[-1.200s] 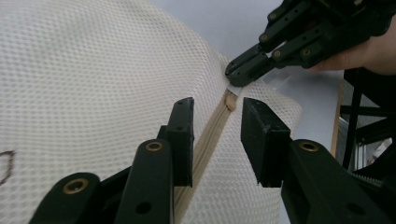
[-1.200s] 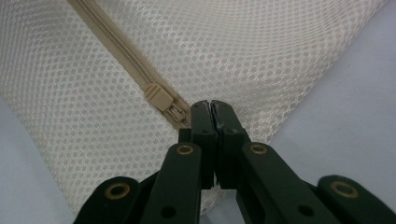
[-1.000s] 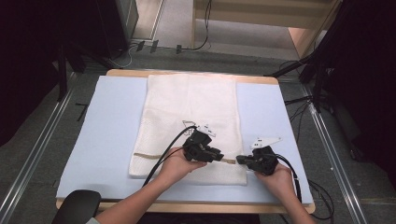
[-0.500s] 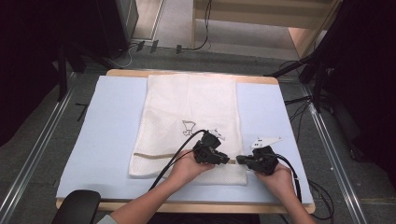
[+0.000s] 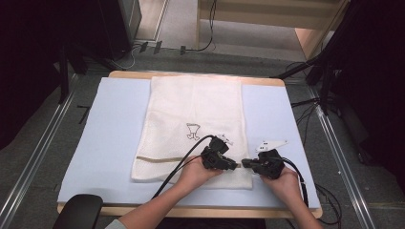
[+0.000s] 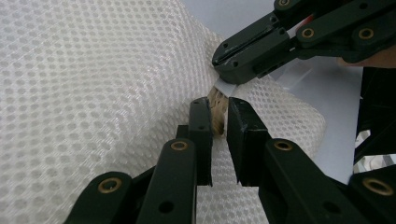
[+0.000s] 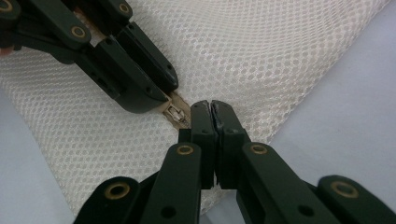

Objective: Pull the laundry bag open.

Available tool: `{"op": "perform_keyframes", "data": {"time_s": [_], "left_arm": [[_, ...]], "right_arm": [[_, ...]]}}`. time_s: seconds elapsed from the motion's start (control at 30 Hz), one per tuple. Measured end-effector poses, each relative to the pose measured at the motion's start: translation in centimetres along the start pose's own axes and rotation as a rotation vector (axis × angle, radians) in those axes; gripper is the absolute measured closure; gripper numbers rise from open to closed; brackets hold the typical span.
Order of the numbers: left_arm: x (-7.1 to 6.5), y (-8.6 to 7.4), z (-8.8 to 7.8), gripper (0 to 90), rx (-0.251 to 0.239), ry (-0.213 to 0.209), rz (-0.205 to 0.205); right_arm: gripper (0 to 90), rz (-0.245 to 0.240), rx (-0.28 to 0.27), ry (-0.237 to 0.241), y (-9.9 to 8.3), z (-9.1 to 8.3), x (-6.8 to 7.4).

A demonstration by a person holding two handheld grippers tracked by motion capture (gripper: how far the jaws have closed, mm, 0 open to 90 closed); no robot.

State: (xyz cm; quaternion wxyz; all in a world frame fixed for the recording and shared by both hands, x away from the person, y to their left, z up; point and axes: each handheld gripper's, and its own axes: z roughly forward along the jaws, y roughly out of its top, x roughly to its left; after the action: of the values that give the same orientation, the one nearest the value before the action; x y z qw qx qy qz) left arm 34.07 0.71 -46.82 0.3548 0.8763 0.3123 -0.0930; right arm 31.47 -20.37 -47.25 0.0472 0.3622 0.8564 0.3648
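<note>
A white mesh laundry bag [image 5: 196, 109] lies flat on the blue mat, with a beige zip [image 5: 157, 159] across its near end. My left gripper [image 5: 234, 165] sits at the zip's right end. Its jaws have just been closing, and in the left gripper view they [image 6: 218, 107] pinch the beige zip tape [image 6: 217, 114]. The right gripper [image 5: 244, 163] faces it tip to tip. In its own view the right gripper [image 7: 212, 108] is shut beside the metal slider [image 7: 177, 115]. A small pale tab [image 6: 225, 87] shows in its tips in the left gripper view.
The blue mat [image 5: 110, 129] covers the wooden table [image 5: 191, 211]. The bag carries a small dark logo [image 5: 192, 130]. A black rounded object [image 5: 79, 210] sits at the near left corner. Cables and metal rails lie on the floor around the table.
My left gripper has moved right along the zip and slightly down, ending close to the right gripper's tips. The right hand and the bag have stayed put.
</note>
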Motion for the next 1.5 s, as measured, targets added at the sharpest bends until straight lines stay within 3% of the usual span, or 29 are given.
{"op": "perform_keyframes", "data": {"time_s": [0.3, 0.5, 0.67, 0.8, 1.07, 1.17, 1.33, 1.5], "left_arm": [[-0.1, 0.1, 0.6, 87.7, -0.014, -0.002, 0.021], [0.2, 0.4, 0.3, 88.6, 0.006, -0.029, 0.009], [0.8, 0.4, -0.6, 88.7, 0.03, -0.035, 0.005], [1.2, 0.1, -1.6, 88.7, 0.027, -0.032, -0.003], [2.1, -0.6, -3.5, 88.6, 0.031, -0.058, -0.031], [2.1, -0.7, -3.9, 88.7, 0.037, -0.06, -0.015], [2.6, -1.0, -4.7, 88.8, 0.042, -0.079, -0.046], [2.9, -1.3, -5.9, 88.8, 0.049, -0.066, -0.035]], "right_arm": [[89.9, 0.0, -0.002, -0.001, 0.0, 0.0, 0.0], [90.0, -0.035, 0.001, -0.021, -0.1, 0.0, 0.3], [90.0, -0.047, -0.002, -0.028, -0.1, 0.1, 0.3], [90.0, -0.034, -0.004, -0.021, -0.1, 0.0, 0.3], [90.0, -0.057, -0.017, -0.022, -0.2, 0.1, 0.3], [90.0, -0.051, -0.021, -0.015, -0.3, 0.1, 0.3], [90.0, -0.054, -0.021, -0.018, -0.2, 0.1, 0.3], [90.0, -0.062, -0.024, -0.019, -0.2, 0.2, 0.4]]}}
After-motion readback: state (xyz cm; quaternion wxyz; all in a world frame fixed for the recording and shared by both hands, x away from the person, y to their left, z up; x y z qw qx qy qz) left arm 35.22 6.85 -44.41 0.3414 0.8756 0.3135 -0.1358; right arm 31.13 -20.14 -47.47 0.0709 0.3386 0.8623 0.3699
